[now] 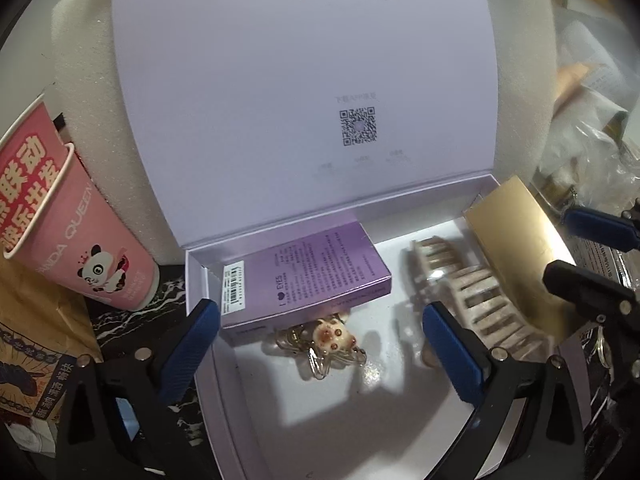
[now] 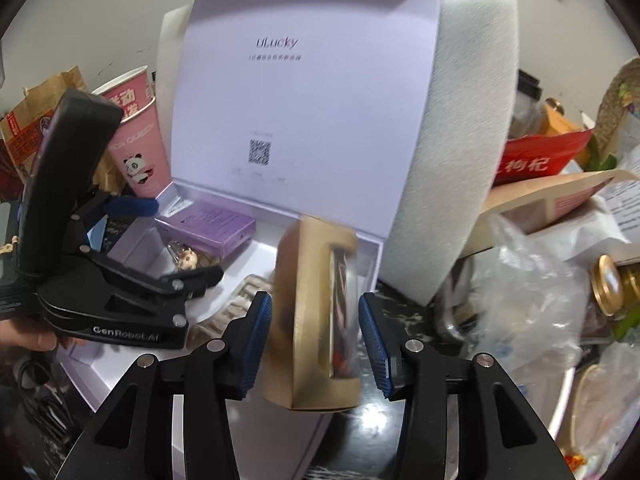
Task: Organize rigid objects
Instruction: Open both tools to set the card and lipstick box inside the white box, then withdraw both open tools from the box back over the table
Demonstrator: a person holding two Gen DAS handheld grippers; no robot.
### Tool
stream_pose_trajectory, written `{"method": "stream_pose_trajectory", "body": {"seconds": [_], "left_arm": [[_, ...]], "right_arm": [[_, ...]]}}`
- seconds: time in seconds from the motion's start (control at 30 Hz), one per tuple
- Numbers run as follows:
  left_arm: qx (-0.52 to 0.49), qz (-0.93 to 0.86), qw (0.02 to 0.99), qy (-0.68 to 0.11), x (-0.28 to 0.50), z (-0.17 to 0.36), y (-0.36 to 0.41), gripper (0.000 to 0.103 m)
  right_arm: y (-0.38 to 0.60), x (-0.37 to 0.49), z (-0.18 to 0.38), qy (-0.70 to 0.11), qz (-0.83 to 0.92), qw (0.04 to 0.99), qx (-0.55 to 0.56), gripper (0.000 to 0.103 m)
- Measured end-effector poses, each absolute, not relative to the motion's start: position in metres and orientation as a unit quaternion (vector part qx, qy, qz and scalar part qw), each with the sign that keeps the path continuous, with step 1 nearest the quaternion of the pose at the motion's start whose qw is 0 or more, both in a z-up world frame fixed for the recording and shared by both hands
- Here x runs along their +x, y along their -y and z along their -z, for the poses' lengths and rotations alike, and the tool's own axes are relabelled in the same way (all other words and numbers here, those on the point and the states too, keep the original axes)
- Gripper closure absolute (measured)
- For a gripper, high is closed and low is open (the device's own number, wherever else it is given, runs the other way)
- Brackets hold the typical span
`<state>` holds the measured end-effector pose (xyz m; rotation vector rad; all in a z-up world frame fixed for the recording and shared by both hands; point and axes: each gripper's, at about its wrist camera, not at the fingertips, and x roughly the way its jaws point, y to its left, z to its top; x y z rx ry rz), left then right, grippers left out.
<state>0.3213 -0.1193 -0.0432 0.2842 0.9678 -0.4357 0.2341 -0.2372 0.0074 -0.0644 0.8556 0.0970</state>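
- Storage first: a white rectangular gift box (image 1: 304, 432) with pale lilac walls lies open, its tall hinged lid (image 1: 304, 80) standing upright at the back (the word "uLucky" and a QR code are printed inside it).
- Inside the box, against the back-left corner, a flat purple cardboard carton (image 1: 316, 272) printed with small text and a barcode label lies tilted, one edge propped up.
- Just in front of that carton, on the box floor, sits a cream ceramic animal charm on a gold key ring (image 1: 330, 340), partly tucked under the carton's edge.
- Toward the box's right side lies a beige plastic claw hair clip (image 1: 476, 292) with long curved teeth, blurred in the left wrist view.
- Over the box's right wall stands a slim gold cardboard box (image 2: 316, 312) with a clear window on its narrow face; something red and striped shows behind the window, too blurred to name.
- The right gripper (image 2: 316, 336) brackets that gold box, its blue pads (image 2: 256, 340) set a little wider than the box, with a visible gap on the right side, so nothing is clamped.
- The left gripper (image 1: 320, 360) hovers over the box's front-left part, jaws spread wide and holding nothing.
- Left of the box stands a pink paper cup (image 1: 76, 240) with a panda print; white foam padding (image 2: 452, 152) leans behind the lid.
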Motion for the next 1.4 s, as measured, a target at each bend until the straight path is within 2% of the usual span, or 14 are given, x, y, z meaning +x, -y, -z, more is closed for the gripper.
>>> {"method": "stream_pose_trajectory", "body": {"seconds": [0.23, 0.57, 0.8, 0.9, 1.3, 1.4], "left_arm": [[0.127, 0.202, 0.858, -0.454, 0.313, 0.037, 0.124, 0.000], [0.117, 0.203, 0.873, -0.428, 0.277, -0.019, 0.122, 0.000], [0.096, 0.198, 0.882, -0.416, 0.279, -0.043, 0.098, 0.000], [0.091, 0.195, 0.887, -0.408, 0.272, -0.052, 0.091, 0.000], [0.089, 0.197, 0.903, -0.372, 0.228, -0.082, 0.077, 0.000], [0.088, 0.202, 0.906, -0.362, 0.214, -0.090, 0.072, 0.000]], "right_arm": [[0.245, 0.221, -0.028, -0.395, -0.037, 0.917, -0.041, 0.056], [0.252, 0.199, -0.042, -0.380, -0.033, 0.924, -0.037, 0.055], [0.256, 0.180, -0.057, -0.363, -0.028, 0.931, -0.033, 0.050], [0.257, 0.171, -0.063, -0.356, -0.029, 0.934, -0.027, 0.045], [0.250, 0.133, -0.081, -0.334, -0.030, 0.942, -0.026, 0.039], [0.248, 0.121, -0.085, -0.326, -0.030, 0.944, -0.025, 0.034]]}}
